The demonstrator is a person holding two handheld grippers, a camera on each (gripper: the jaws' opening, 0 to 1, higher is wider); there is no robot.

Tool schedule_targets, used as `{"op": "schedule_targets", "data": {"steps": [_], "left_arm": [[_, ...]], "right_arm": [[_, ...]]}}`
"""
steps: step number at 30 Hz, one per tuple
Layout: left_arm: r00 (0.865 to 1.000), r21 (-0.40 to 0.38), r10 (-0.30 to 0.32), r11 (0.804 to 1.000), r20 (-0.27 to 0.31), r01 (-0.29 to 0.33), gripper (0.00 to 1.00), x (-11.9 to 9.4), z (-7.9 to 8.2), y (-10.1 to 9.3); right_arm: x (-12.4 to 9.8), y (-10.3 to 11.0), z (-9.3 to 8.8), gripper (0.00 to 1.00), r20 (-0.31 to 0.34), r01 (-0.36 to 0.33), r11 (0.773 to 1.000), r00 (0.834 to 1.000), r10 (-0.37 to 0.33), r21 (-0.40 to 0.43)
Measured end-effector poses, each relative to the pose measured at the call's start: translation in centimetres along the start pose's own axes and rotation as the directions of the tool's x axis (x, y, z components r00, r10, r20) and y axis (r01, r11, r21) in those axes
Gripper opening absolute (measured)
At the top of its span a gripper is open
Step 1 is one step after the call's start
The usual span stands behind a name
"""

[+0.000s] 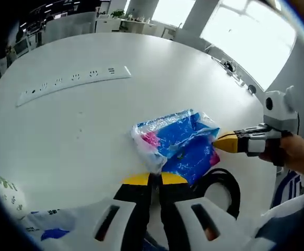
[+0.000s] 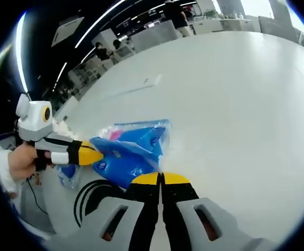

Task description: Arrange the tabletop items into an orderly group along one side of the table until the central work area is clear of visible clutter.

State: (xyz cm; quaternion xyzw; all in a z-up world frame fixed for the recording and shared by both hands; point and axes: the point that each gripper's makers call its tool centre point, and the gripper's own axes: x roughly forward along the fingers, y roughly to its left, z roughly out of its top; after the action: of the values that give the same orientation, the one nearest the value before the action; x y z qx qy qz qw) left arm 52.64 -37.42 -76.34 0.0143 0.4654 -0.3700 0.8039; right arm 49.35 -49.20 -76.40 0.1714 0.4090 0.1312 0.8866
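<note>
A crinkled blue and pink plastic packet (image 1: pixel 180 144) lies near the edge of the white table (image 1: pixel 89 130), held from both ends. My left gripper (image 1: pixel 154 177) rises from the bottom of the left gripper view, its yellow-tipped jaws shut on the packet's near corner. My right gripper (image 1: pixel 219 142) reaches in from the right in a person's hand and is shut on the packet's opposite edge. In the right gripper view the same packet (image 2: pixel 133 149) sits between my right gripper (image 2: pixel 161 177), shut on its edge, and my left gripper (image 2: pixel 100 155), which is pinching the far side.
A long white power strip (image 1: pixel 73 80) lies farther across the table, also visible as the power strip (image 2: pixel 141 83). A black cable loop (image 1: pixel 229 184) rests by the table edge beside the packet. White bags with blue and green print (image 1: pixel 45 222) sit at the near left.
</note>
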Motion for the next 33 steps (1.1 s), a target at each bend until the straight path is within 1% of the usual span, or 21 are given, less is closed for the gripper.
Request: {"op": "schedule_targets", "data": {"steps": [6, 10, 12, 13, 14, 15, 16, 18, 21, 23, 26, 29, 30, 32, 33], "left_arm": [[1.000, -0.005, 0.007, 1.000, -0.003, -0.007, 0.02, -0.1, 0.0, 0.1], [1.000, 0.006, 0.021, 1.000, -0.007, -0.021, 0.03, -0.5, 0.0, 0.2], [1.000, 0.006, 0.020, 1.000, -0.009, -0.020, 0.05, -0.9, 0.0, 0.1], [1.000, 0.002, 0.020, 1.000, -0.005, -0.020, 0.09, -1.1, 0.0, 0.0], [1.000, -0.005, 0.014, 1.000, 0.022, -0.014, 0.14, -1.3, 0.5, -0.3], [0.999, -0.006, 0.022, 1.000, 0.038, -0.022, 0.23, -1.5, 0.8, -0.2], [0.999, -0.005, 0.027, 1.000, 0.044, -0.026, 0.30, -1.6, 0.9, -0.2], [0.995, 0.020, 0.064, 0.998, 0.078, -0.066, 0.42, -2.2, 1.5, 0.0], [0.993, 0.014, 0.074, 0.997, 0.095, -0.075, 0.54, -2.9, 1.7, -0.1], [0.992, 0.010, 0.077, 0.997, 0.104, -0.079, 0.60, -3.4, 1.8, -0.4], [0.989, 0.009, 0.094, 0.995, 0.118, -0.096, 0.66, -4.1, 1.8, -0.4], [0.986, 0.000, 0.099, 0.995, 0.134, -0.100, 0.69, -5.1, 1.9, -0.9], [0.984, -0.003, 0.110, 0.994, 0.138, -0.111, 0.72, -5.5, 1.9, -0.9], [0.977, 0.006, 0.160, 0.987, 0.138, -0.163, 0.84, -6.3, 1.7, -0.5], [0.977, 0.012, 0.163, 0.986, 0.138, -0.166, 0.86, -6.5, 1.6, -0.6]], "right_arm": [[0.0, 0.1, 0.2, 0.00, 0.001, 0.001, 1.000, 1.000, -0.001, -0.008], [-0.2, 0.7, 0.4, 0.00, 0.009, -0.010, 0.999, 1.000, 0.010, -0.036], [-0.4, 1.1, 0.5, 0.03, 0.015, -0.012, 0.998, 1.000, 0.013, -0.064], [-0.5, 1.2, 0.7, 0.04, 0.019, -0.015, 0.995, 1.000, 0.017, -0.097], [-0.7, 1.4, 0.8, 0.06, 0.024, -0.011, 0.992, 1.000, 0.014, -0.126], [-0.9, 1.5, 0.8, 0.11, 0.027, -0.008, 0.991, 1.000, 0.012, -0.131], [-0.9, 1.6, 0.9, 0.17, 0.029, -0.008, 0.991, 1.000, 0.012, -0.132], [-1.3, 1.9, 1.1, 0.28, 0.041, -0.007, 0.991, 0.999, 0.013, -0.135], [-2.0, 2.2, 1.6, 0.38, 0.069, -0.001, 0.988, 0.998, 0.012, -0.152], [-2.6, 2.7, 1.9, 0.41, 0.086, -0.016, 0.990, 0.996, 0.029, -0.143], [-3.4, 3.1, 2.2, 0.44, 0.105, -0.018, 0.990, 0.994, 0.033, -0.142], [-4.4, 3.6, 2.3, 0.51, 0.124, -0.011, 0.988, 0.992, 0.031, -0.156], [-4.7, 3.7, 2.3, 0.53, 0.127, -0.012, 0.988, 0.991, 0.032, -0.156], [-5.1, 4.0, 2.1, 0.52, 0.127, -0.021, 0.987, 0.991, 0.041, -0.157], [-5.3, 4.2, 2.1, 0.52, 0.130, -0.028, 0.987, 0.990, 0.049, -0.157]]}}
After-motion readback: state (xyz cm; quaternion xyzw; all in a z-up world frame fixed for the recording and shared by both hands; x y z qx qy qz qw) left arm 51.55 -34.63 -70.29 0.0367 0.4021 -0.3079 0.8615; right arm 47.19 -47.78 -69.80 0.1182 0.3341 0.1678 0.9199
